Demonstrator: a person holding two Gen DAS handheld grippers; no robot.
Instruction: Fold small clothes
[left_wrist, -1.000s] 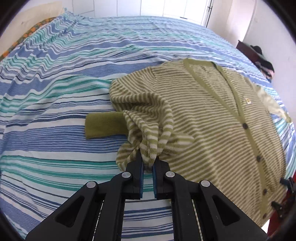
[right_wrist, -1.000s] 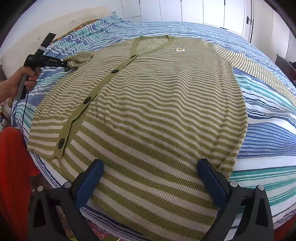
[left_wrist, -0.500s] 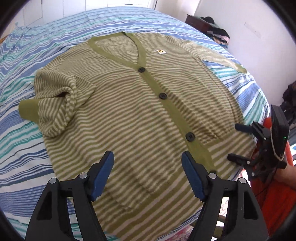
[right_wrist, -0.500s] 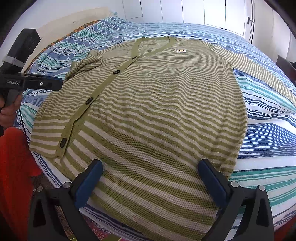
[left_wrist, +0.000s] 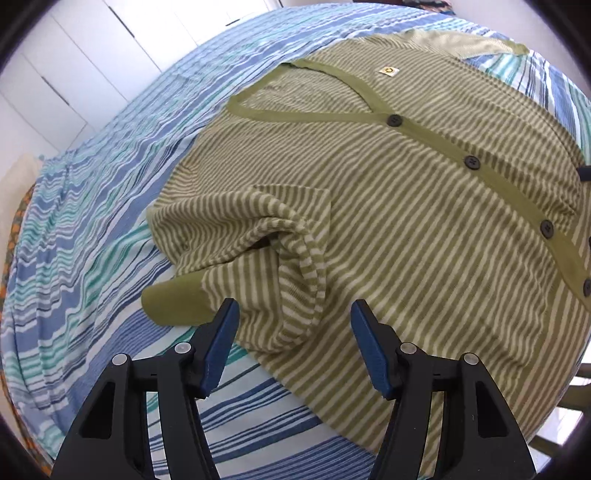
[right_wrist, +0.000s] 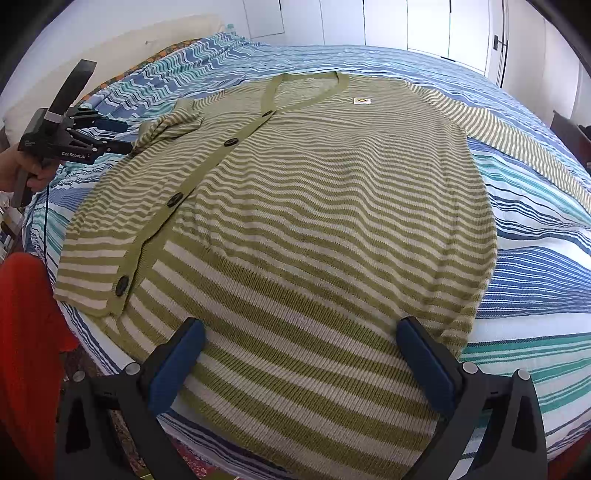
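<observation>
A green-and-cream striped cardigan (right_wrist: 314, 206) lies buttoned and face up on the bed; it also shows in the left wrist view (left_wrist: 424, 221). Its one sleeve (left_wrist: 258, 236) is bunched and folded in over the body, its plain green cuff (left_wrist: 173, 299) lying on the sheet. My left gripper (left_wrist: 291, 336) is open and empty just above that sleeve; it also shows in the right wrist view (right_wrist: 110, 136). My right gripper (right_wrist: 303, 362) is open and empty over the cardigan's hem. The other sleeve (right_wrist: 517, 147) lies stretched out to the right.
The bed has a blue, teal and white striped sheet (right_wrist: 535, 266). A pillow (right_wrist: 122, 48) lies at the head by the white wall. Red cloth (right_wrist: 26, 350) is at the bed's near left edge. White wardrobe doors (left_wrist: 74, 74) stand behind.
My left gripper let go of the bunched sleeve, opened, swung out over the cardigan's body, then came back close above the sleeve. The right gripper has stayed still.
</observation>
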